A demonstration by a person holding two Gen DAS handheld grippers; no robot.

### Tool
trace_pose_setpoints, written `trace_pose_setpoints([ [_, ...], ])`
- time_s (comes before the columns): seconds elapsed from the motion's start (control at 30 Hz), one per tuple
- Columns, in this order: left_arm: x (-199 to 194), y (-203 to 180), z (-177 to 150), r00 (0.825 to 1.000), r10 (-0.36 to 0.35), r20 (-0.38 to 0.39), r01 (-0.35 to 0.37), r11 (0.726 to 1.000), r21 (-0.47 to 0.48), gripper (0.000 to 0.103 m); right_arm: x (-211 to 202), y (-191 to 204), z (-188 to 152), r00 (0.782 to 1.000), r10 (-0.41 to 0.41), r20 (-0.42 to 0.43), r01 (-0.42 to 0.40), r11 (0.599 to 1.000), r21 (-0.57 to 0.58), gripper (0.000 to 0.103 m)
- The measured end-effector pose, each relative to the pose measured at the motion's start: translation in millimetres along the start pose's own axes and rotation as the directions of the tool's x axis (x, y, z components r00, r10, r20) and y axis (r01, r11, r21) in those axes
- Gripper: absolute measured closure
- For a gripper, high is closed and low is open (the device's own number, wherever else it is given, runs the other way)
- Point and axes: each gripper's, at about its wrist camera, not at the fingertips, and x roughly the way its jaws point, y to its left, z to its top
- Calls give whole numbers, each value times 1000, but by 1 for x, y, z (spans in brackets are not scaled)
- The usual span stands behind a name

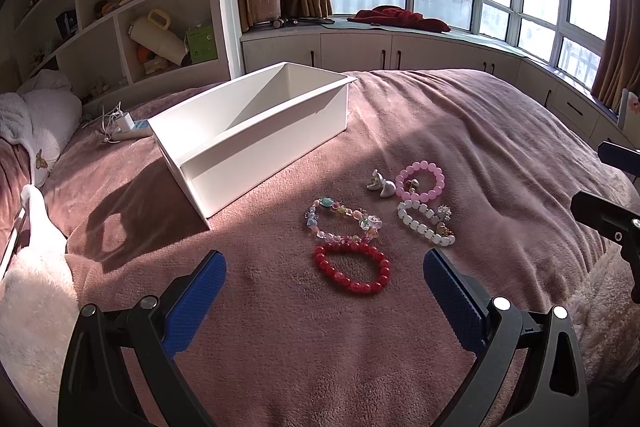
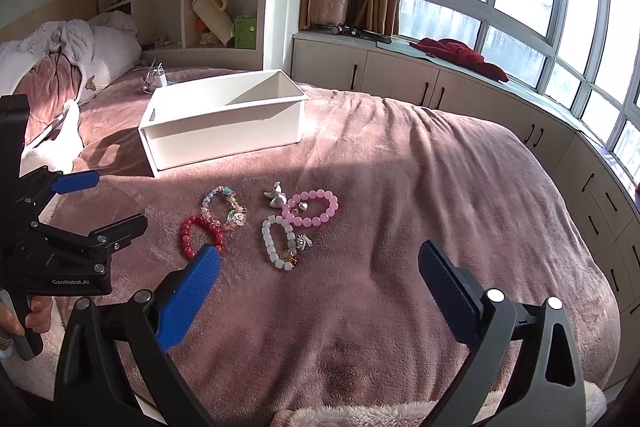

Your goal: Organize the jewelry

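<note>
Several pieces of jewelry lie on the pink bedspread: a red bead bracelet (image 1: pixel 352 269) (image 2: pixel 200 233), a multicolour bead bracelet (image 1: pixel 342 221) (image 2: pixel 226 207), a white bead bracelet (image 1: pixel 424 225) (image 2: pixel 278 243), a pink bead bracelet (image 1: pixel 420 181) (image 2: pixel 312 207) and silver heart pieces (image 1: pixel 380 183) (image 2: pixel 276 197). An empty white box (image 1: pixel 256 135) (image 2: pixel 224 119) stands behind them. My left gripper (image 1: pixel 324 273) (image 2: pixel 116 203) is open, just short of the red bracelet. My right gripper (image 2: pixel 320 267) is open, near the white bracelet; its edge shows in the left wrist view (image 1: pixel 616 211).
A charger and cable (image 1: pixel 120 125) (image 2: pixel 158 79) lie behind the box. White pillows (image 2: pixel 80 47) sit at the bed's head. Shelves (image 1: pixel 132 7) stand beyond. A window bench with a red cloth (image 1: pixel 400 17) (image 2: pixel 460 55) runs along the far side.
</note>
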Motion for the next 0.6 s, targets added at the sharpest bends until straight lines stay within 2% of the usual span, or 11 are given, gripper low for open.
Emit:
trace_pose_setpoints([
  [0.6, 6, 6, 11, 1000, -27, -7, 27, 1000, -16, 3, 12, -4, 12, 1000, -6, -7, 6, 1000, 3, 5],
])
